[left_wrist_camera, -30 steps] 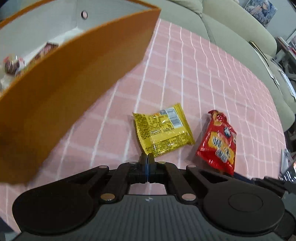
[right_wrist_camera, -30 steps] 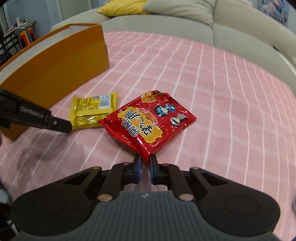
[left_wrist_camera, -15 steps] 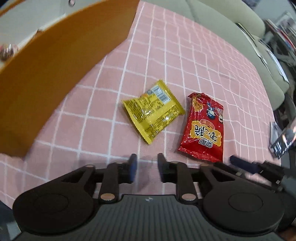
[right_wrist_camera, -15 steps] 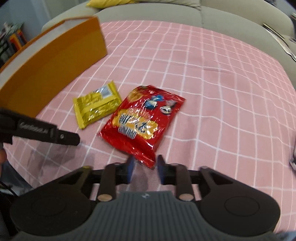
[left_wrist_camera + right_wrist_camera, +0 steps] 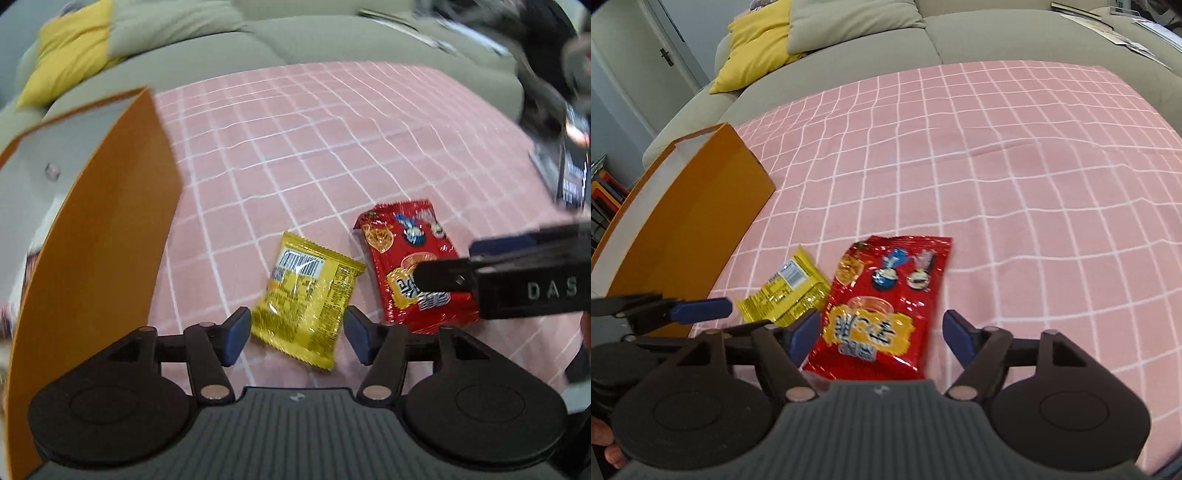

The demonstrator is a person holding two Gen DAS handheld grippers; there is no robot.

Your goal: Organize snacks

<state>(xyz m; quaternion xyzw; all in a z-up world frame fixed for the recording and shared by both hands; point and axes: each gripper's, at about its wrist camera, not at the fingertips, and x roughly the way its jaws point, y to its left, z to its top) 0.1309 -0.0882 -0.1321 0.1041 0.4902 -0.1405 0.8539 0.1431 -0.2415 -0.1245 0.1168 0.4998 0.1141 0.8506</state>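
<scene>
Left gripper: wide open, blue pads on either side of the yellow snack packet, low over the cloth. Cannot tell if the pads touch the packet.
Right gripper: wide open too, blue pads on either side of the red snack bag's near end. Not squeezing it.
Yellow snack packet: flat on the pink checked cloth, barcode side up, tilted a bit. Between the orange box and the red bag, just beside the red bag.
Red snack bag: flat on the cloth, picture side up, with yellow writing and small cartoon shapes. Near edge partly hidden behind the right gripper's body.
Orange box: open, on the cloth, to the left of both snacks, white inside. Some blurry small things down at the bottom, too fuzzy to name.
Pink checked cloth: white lines in squares, a few wrinkles, under everything.
Sofa: grey-green, behind the cloth.
Yellow cushion: on the sofa, far left.
</scene>
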